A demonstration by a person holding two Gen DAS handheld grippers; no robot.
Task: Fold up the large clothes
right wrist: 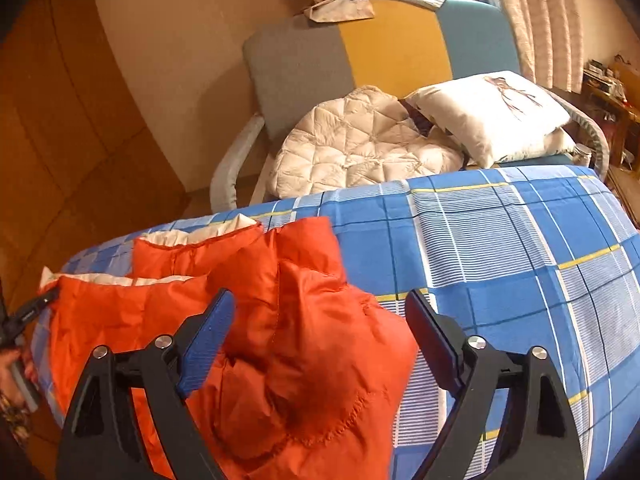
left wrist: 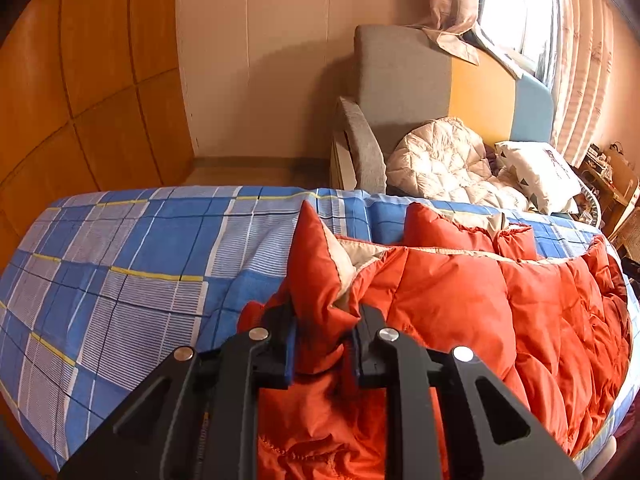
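Observation:
An orange padded jacket (left wrist: 460,292) with a cream lining lies on a bed with a blue plaid sheet (left wrist: 120,264). My left gripper (left wrist: 326,320) is shut on a bunched fold of the orange jacket, which sticks up between its black fingers. In the right wrist view the jacket (right wrist: 304,344) lies spread at the left of the bed (right wrist: 500,248). My right gripper (right wrist: 320,312) stands open above it, its pads apart and pressing on nothing. At the far left edge of that view a hand holds the left gripper (right wrist: 36,308) at the jacket's edge.
Beyond the bed stands a sofa (left wrist: 404,76) in grey, yellow and blue, with a cream quilted garment (right wrist: 360,148) and a white pillow (right wrist: 492,112) on it. Curtains and a window are at the upper right. Wooden wall panels are at the left.

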